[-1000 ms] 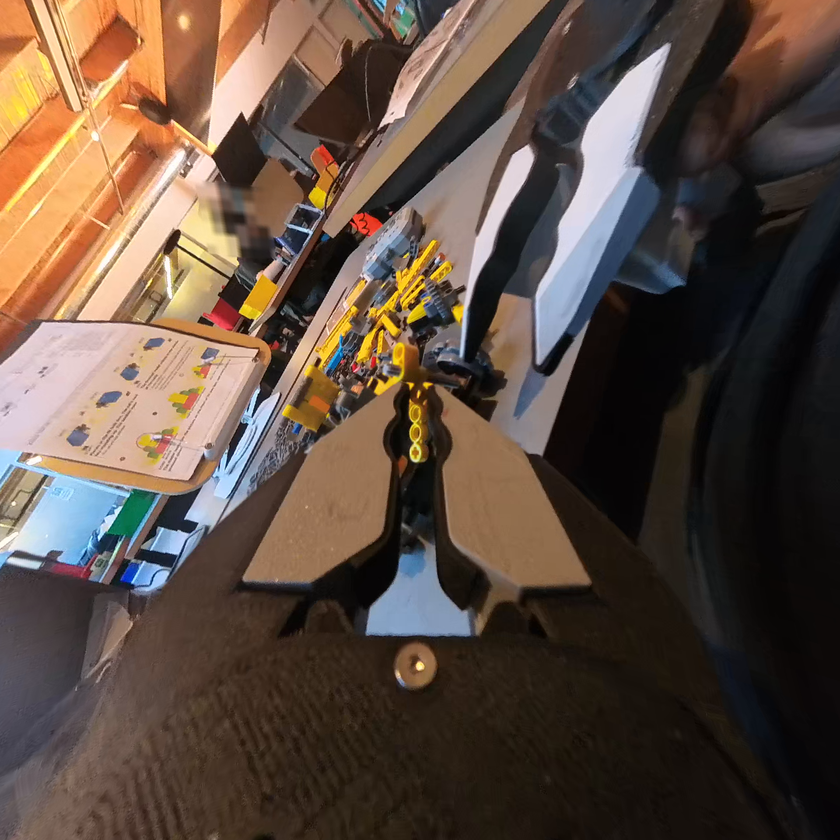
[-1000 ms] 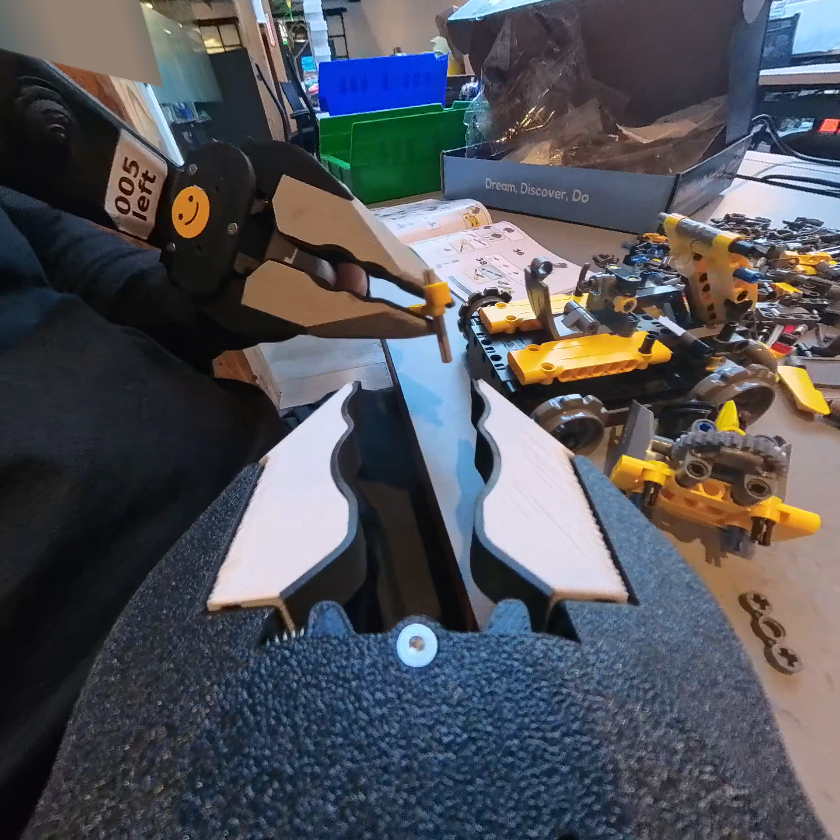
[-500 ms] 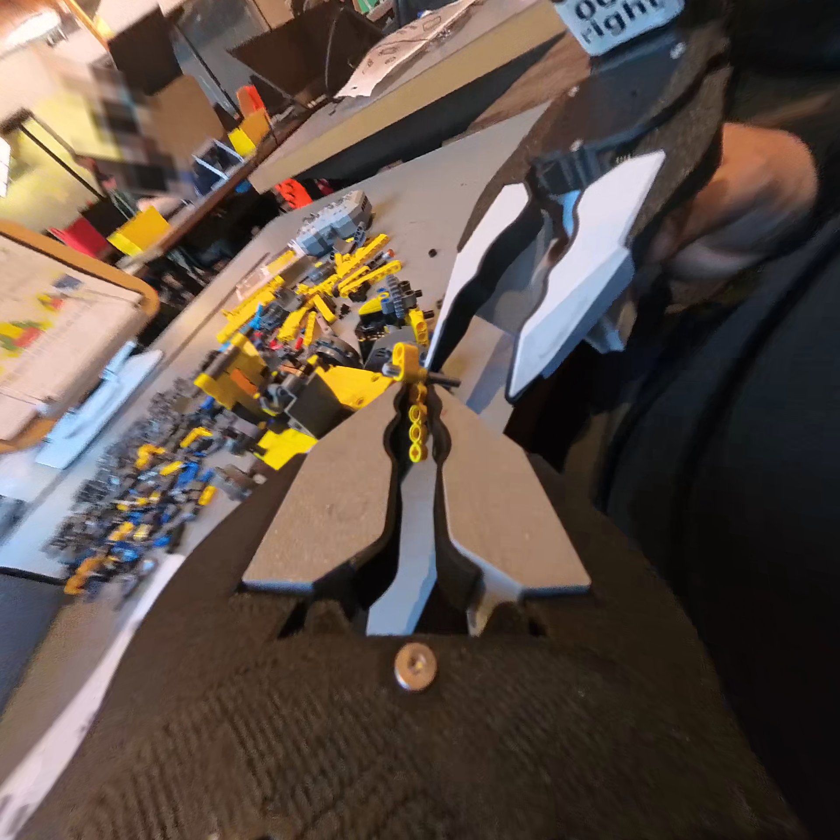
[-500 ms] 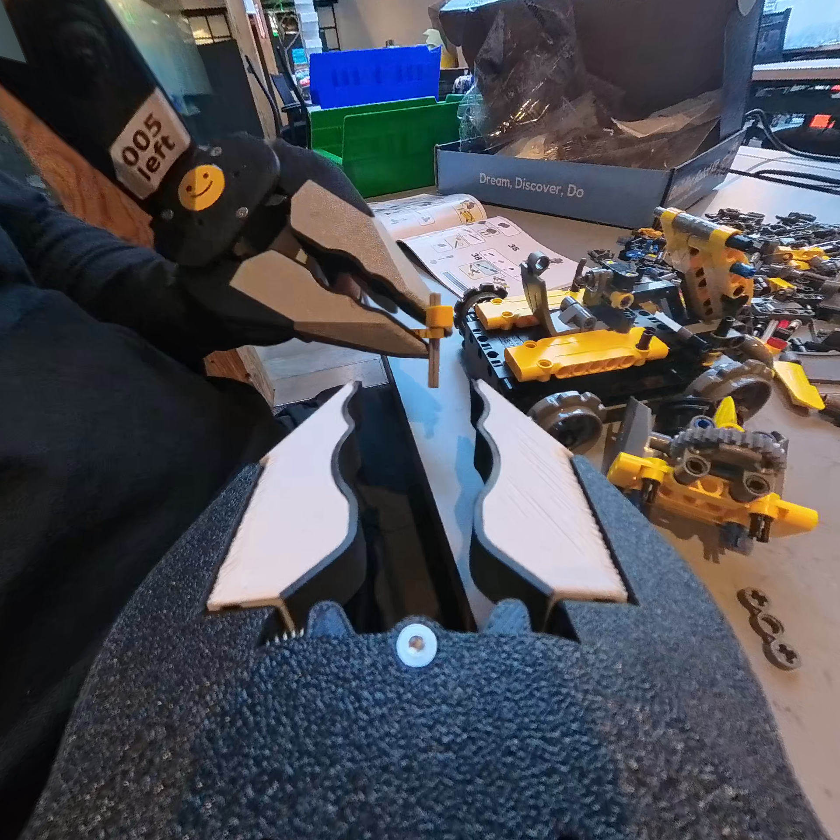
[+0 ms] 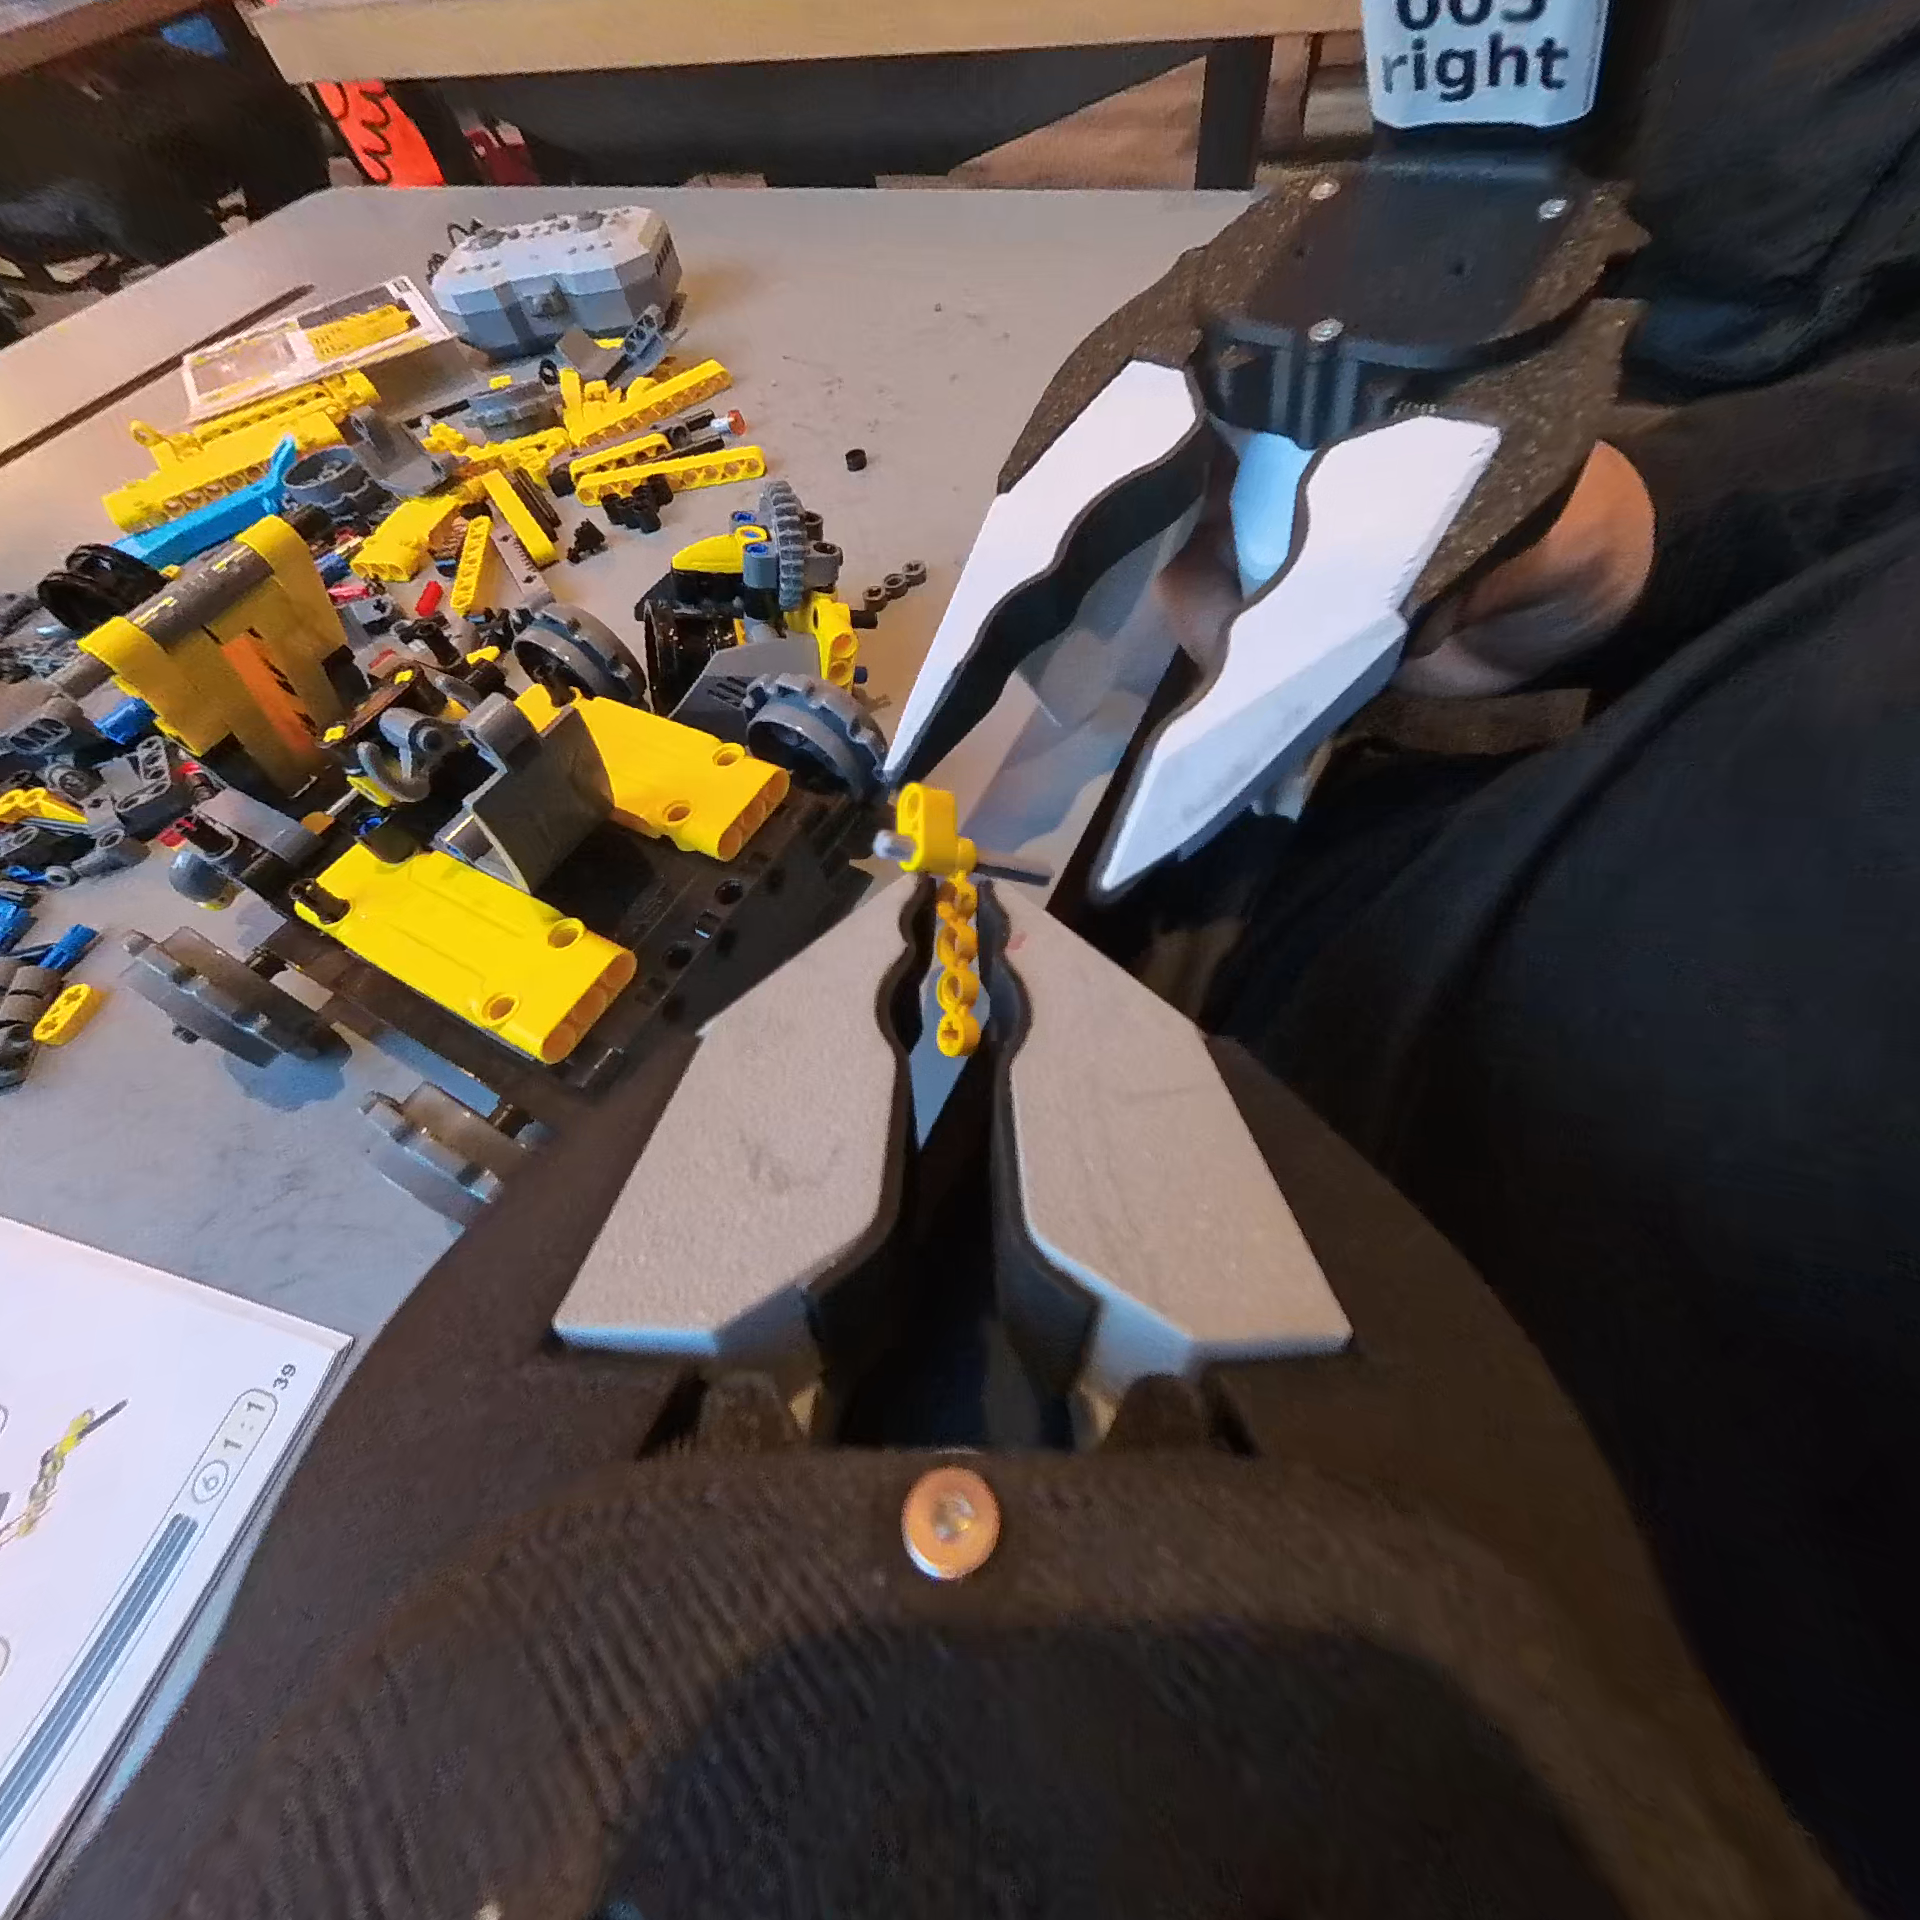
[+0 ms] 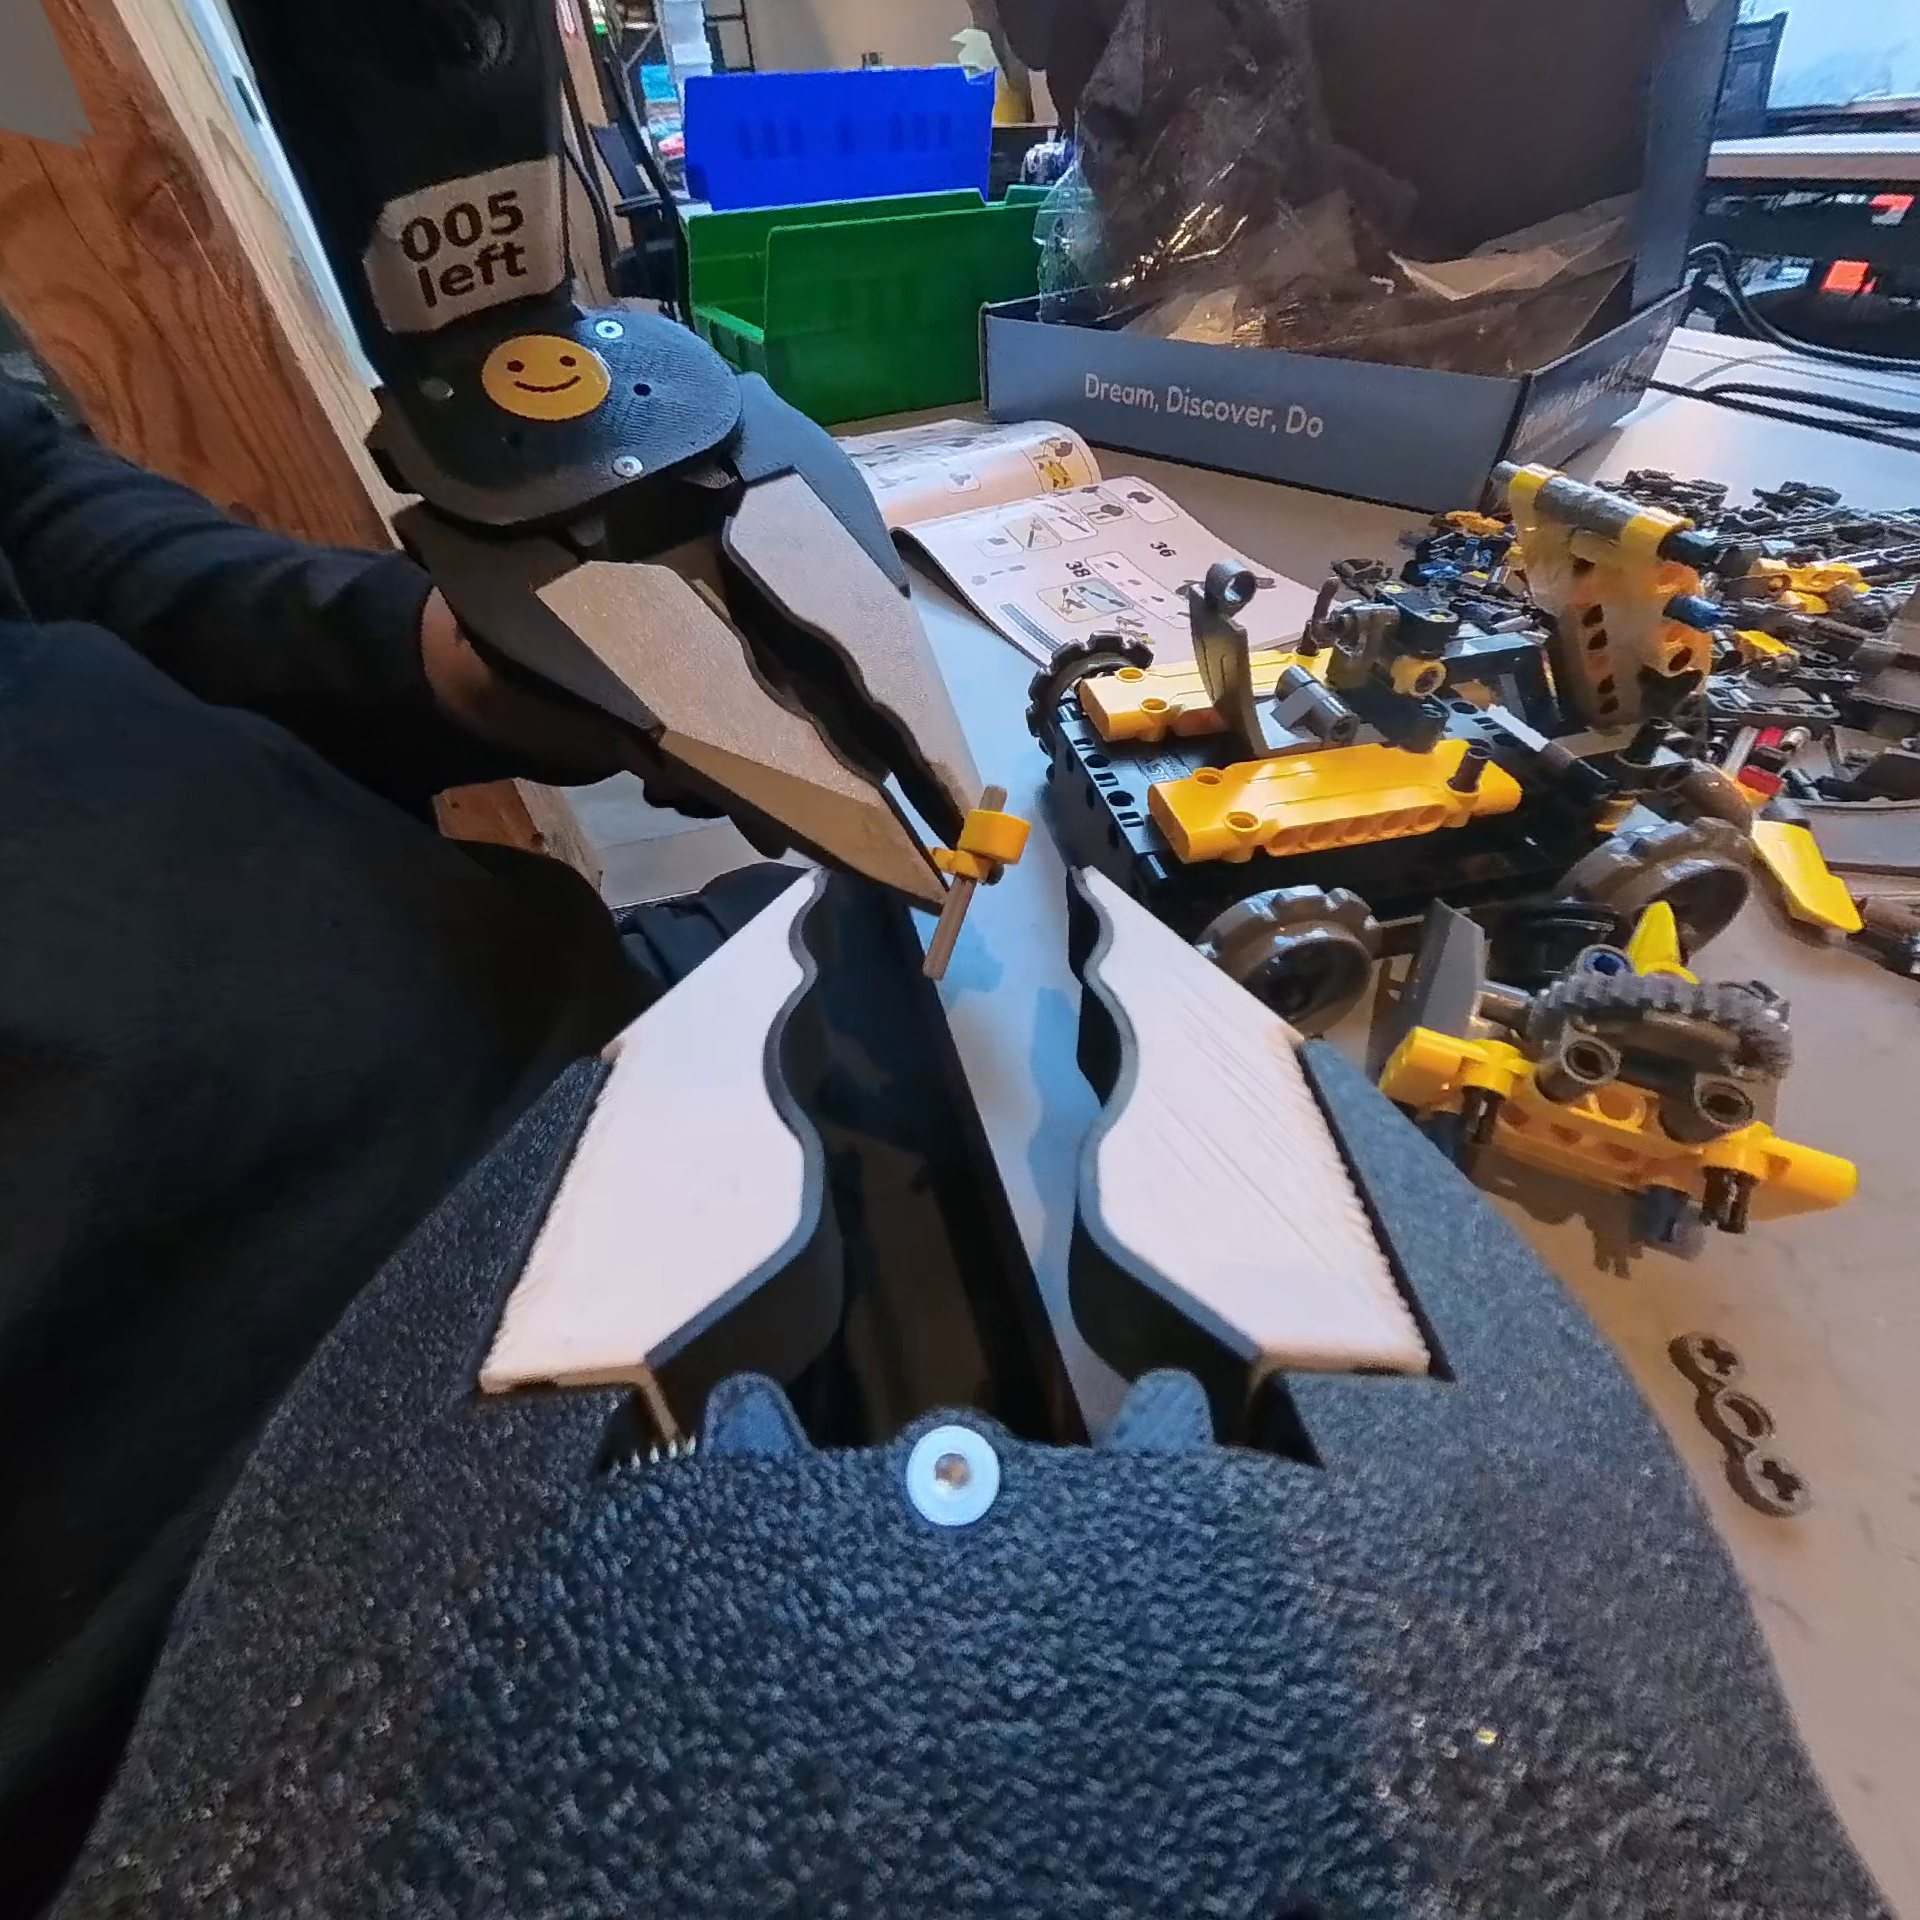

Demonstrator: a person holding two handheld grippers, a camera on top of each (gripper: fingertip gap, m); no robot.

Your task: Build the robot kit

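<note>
Left hand-held gripper (image 5: 951, 914) clenched on a small yellow beam piece (image 5: 954, 971) with a grey axle (image 5: 1013, 871) crossing its tip, held in the air just off the tabletop (image 5: 966, 301) edge. Right hand-held gripper (image 6: 945, 894) released, fingers spread, its tips just beside the yellow beam piece. Half-built yellow and black vehicle (image 6: 1320, 790) sits on the tabletop just beyond the yellow beam piece; instruction booklet (image 6: 1081, 551) lies behind it.
</note>
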